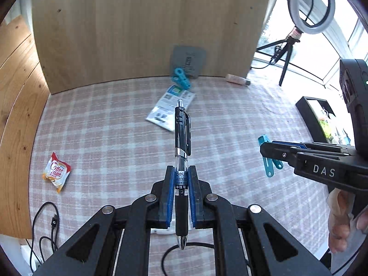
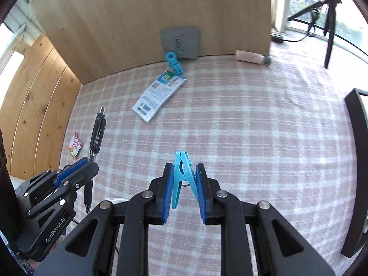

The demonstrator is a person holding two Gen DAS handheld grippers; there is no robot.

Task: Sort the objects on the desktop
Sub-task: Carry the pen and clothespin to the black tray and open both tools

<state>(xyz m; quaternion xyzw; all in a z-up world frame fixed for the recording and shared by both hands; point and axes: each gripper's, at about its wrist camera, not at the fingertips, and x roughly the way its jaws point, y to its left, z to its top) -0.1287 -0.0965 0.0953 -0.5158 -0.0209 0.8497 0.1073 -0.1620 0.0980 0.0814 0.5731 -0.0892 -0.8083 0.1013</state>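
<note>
My left gripper (image 1: 181, 172) is shut on a black pen (image 1: 182, 138), held above the checked tablecloth with its clicker end pointing away; both show in the right wrist view, gripper (image 2: 85, 161) and pen (image 2: 97, 133), at the left. My right gripper (image 2: 184, 168) is shut on a blue clothespin (image 2: 182, 177), its toothed end pointing forward; in the left wrist view the gripper (image 1: 264, 148) and clothespin (image 1: 269, 161) are at the right. A second blue clothespin (image 2: 174, 62) lies by the back board. A white-blue packet (image 2: 158, 95) and a coffee creamer sachet (image 1: 56, 172) lie on the cloth.
A wooden board (image 2: 149, 18) stands at the back with a grey card (image 2: 180, 42) leaning on it. A pink bottle (image 2: 251, 57) lies at the back right. A black tray (image 1: 315, 117) sits at the right edge. A ring light on a tripod (image 1: 310, 4) stands beyond. Black cables (image 1: 46, 225) lie near left.
</note>
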